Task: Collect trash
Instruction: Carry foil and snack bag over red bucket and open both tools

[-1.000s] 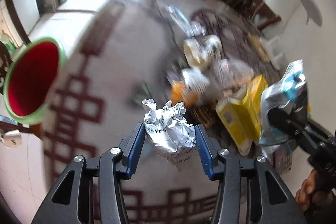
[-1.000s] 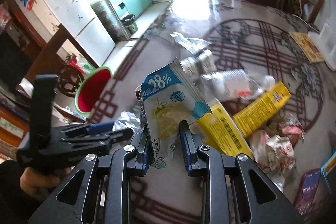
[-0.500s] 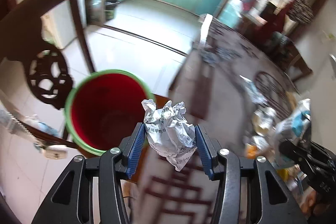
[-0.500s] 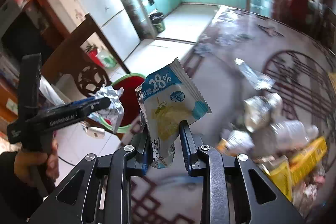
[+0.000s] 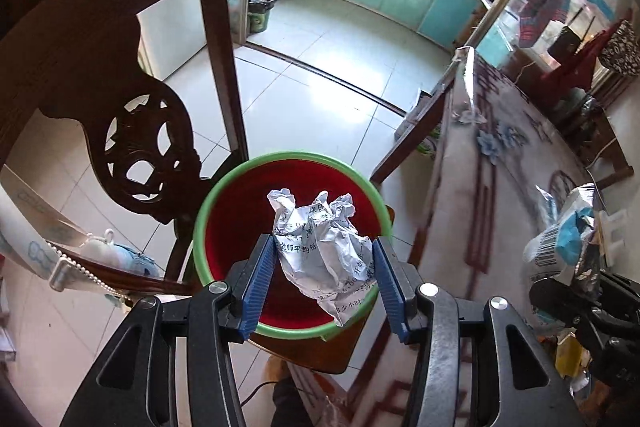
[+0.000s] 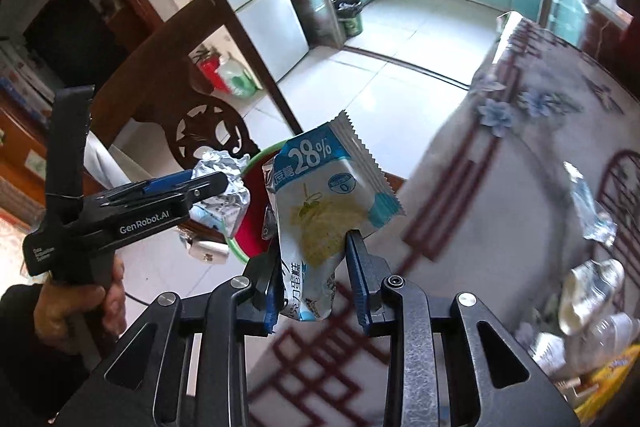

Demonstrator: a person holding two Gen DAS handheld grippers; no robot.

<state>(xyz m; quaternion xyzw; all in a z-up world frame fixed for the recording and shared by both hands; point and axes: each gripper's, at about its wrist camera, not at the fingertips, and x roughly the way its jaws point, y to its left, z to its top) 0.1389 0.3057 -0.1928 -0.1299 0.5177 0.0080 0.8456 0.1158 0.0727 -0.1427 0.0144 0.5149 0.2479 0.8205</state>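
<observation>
Left wrist: left claw (image 5: 325, 269) grips crumpled paper (image 5: 320, 247) above bin (image 5: 224, 203); right claw (image 6: 314, 277) pinches wrapper (image 6: 320, 211).

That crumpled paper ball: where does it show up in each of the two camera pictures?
Left wrist view: crumpled paper ball low centre, clamped in the left tool, above the red bin.
Right wrist view: left of centre, at that tool's tip.
Shared landmark: the green-rimmed red bin.
</observation>
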